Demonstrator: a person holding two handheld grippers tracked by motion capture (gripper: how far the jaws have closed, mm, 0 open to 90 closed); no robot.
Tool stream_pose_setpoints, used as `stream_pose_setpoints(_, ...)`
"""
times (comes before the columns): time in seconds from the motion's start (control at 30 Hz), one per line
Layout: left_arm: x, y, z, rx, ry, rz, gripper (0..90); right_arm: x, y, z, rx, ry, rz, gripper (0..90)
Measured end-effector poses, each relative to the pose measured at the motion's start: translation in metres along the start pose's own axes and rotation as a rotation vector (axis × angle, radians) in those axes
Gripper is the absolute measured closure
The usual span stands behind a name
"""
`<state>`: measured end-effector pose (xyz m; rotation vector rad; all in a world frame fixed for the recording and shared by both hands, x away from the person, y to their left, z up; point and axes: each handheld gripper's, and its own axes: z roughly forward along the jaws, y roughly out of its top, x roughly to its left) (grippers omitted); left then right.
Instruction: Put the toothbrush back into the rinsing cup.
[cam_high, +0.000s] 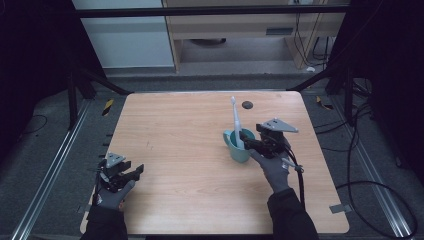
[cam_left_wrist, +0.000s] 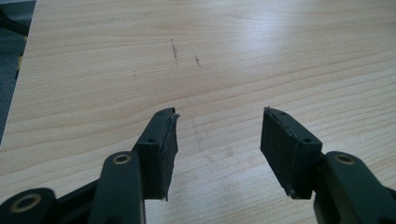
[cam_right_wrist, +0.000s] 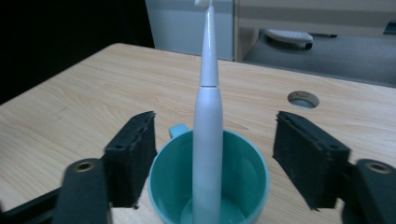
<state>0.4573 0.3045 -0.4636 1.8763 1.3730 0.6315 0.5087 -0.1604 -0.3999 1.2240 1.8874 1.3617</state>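
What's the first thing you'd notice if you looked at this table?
A tall white electric toothbrush standing upright in a teal mug, right of the table's middle. The right gripper sits just behind the mug, jaws wide open on either side of it. The left gripper rests open near the front left corner.

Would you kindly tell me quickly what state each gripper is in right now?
Left gripper: open, holding nothing, over bare table.
Right gripper: open, holding nothing; the toothbrush stands in the mug between its jaws, untouched.
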Motion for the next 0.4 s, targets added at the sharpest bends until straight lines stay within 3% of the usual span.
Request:
stream_pose_setpoints(0.17,0.000,-0.001,0.002,0.007,-0.004,-0.001,41.0,-0.008,-0.018,-0.027,0.030,-0.015,-0.013,19.3)
stream_pose_setpoints(0.23,0.001,-0.001,0.004,0.012,-0.005,0.000,39.5,-0.015,-0.028,-0.036,0.056,-0.006,-0.013,18.0)
stream_pose_setpoints(0.4,0.001,-0.002,0.007,0.019,-0.012,0.002,35.6,-0.039,-0.055,-0.057,0.105,-0.051,0.005,16.7)
